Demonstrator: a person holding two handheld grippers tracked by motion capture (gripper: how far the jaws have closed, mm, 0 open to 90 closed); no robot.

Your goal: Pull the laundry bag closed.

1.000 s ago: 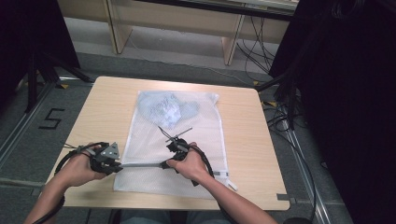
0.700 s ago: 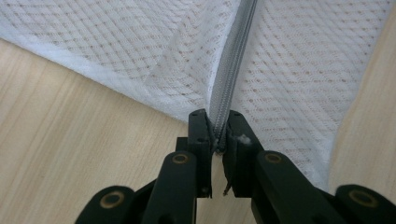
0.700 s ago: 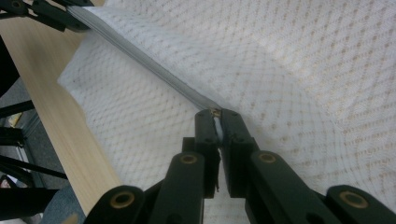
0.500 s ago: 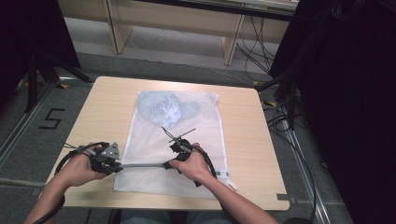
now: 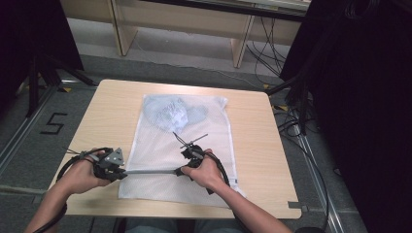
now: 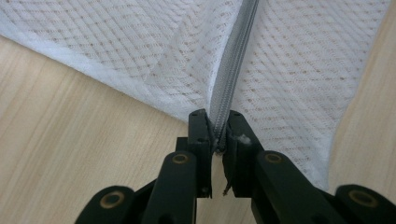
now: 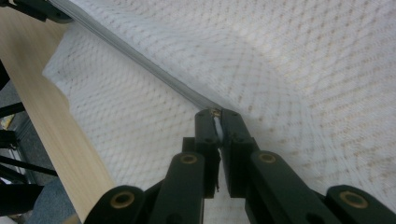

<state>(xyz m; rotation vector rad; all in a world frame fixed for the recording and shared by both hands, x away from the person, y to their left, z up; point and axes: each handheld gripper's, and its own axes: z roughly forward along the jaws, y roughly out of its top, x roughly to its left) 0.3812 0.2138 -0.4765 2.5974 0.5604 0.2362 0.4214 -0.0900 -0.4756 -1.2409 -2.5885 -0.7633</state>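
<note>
A white mesh laundry bag (image 5: 204,145) lies flat on the wooden table (image 5: 111,116), with a pale blue garment (image 5: 170,112) inside its far end. Along the bag's near side a grey zipper (image 5: 150,171) is pulled taut between my two grippers. My left gripper (image 5: 121,174) is shut on the zipper's left end, and the grey tape (image 6: 233,70) runs away from its pinched jaws (image 6: 218,133). My right gripper (image 5: 180,171) is shut on the zipper pull (image 7: 217,125), and the zipper (image 7: 140,56) stretches off to the upper left.
The bag's near edge lies close to the table's front edge. Bare wood (image 5: 257,141) flanks the bag on both sides. Beyond the table are a wooden shelf frame (image 5: 243,43), floor cables (image 5: 291,126) at right and black stand legs (image 5: 39,77) at left.
</note>
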